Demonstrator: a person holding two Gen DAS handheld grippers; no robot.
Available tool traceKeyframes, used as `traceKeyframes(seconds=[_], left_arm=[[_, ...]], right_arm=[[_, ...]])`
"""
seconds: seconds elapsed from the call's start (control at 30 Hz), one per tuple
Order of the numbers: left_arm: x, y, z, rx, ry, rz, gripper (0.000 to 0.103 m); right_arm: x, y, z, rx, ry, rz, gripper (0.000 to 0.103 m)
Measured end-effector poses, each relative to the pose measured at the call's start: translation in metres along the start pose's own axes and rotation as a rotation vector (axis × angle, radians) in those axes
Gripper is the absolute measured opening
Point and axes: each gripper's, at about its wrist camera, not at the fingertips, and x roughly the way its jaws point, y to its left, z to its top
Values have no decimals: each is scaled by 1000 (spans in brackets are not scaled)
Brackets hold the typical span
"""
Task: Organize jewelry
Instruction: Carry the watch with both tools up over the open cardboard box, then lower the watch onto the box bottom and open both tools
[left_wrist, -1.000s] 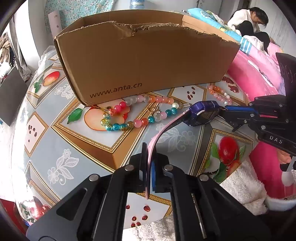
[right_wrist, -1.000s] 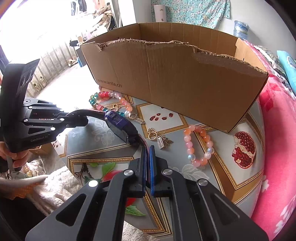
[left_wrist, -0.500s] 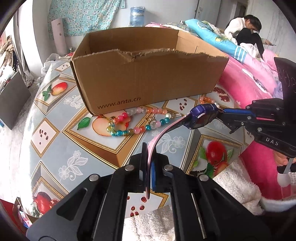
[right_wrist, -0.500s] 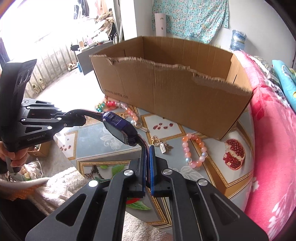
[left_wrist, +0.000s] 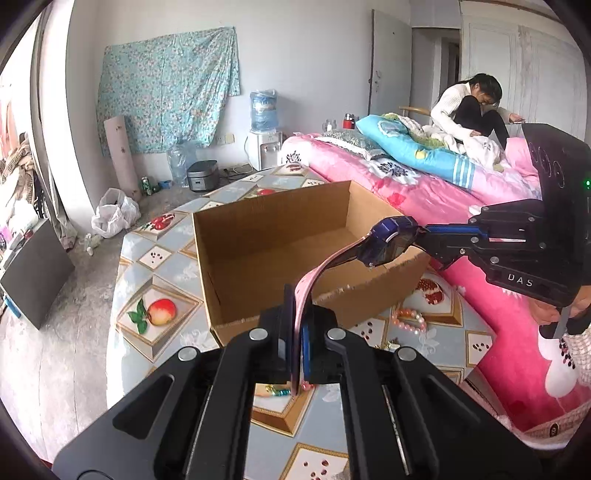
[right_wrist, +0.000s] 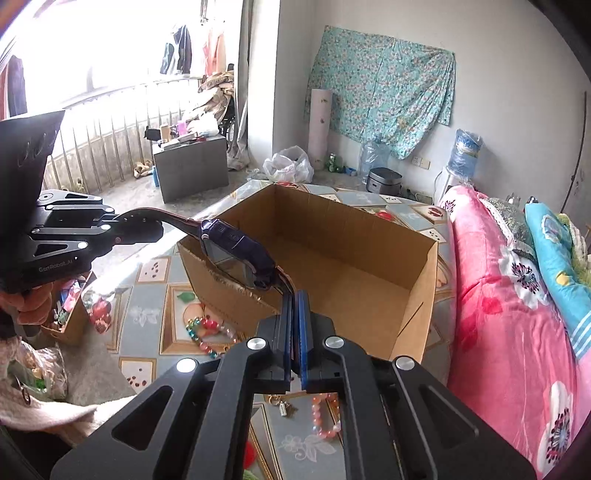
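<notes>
Watch (left_wrist: 388, 242) hangs above the box (left_wrist: 258, 236) rim, at its 5 o'clock corner. Left gripper (left_wrist: 295, 354) pinches one strap end, right gripper (right_wrist: 295, 332) the other. Advise carrying it inward over the opening, level, before either jaws release.

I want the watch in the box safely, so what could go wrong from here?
1. The watch hangs between both tools, each pinching only a strap end; if the left tool and right tool drift apart, a strap could slip out.
2. It hangs over the box's torn near edge, so an early release might drop it outside, onto the beads.
</notes>
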Motion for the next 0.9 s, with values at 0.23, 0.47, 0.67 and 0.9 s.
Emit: traceKeyframes(seconds=[0.23, 0.47, 0.67, 0.9], left_arm=[[76, 39, 46, -73, 161, -63, 3], [179, 65, 61, -113, 401, -48, 3], [226, 67, 73, -48, 475, 84, 55], [170, 60, 76, -15, 280, 126, 56]], right_arm=[[81, -51, 44, 118, 227, 107, 3], [178, -93, 60, 184, 465, 147, 4], [222, -117, 61, 230, 513, 51, 19], [225, -104, 60, 128, 527, 101, 22]])
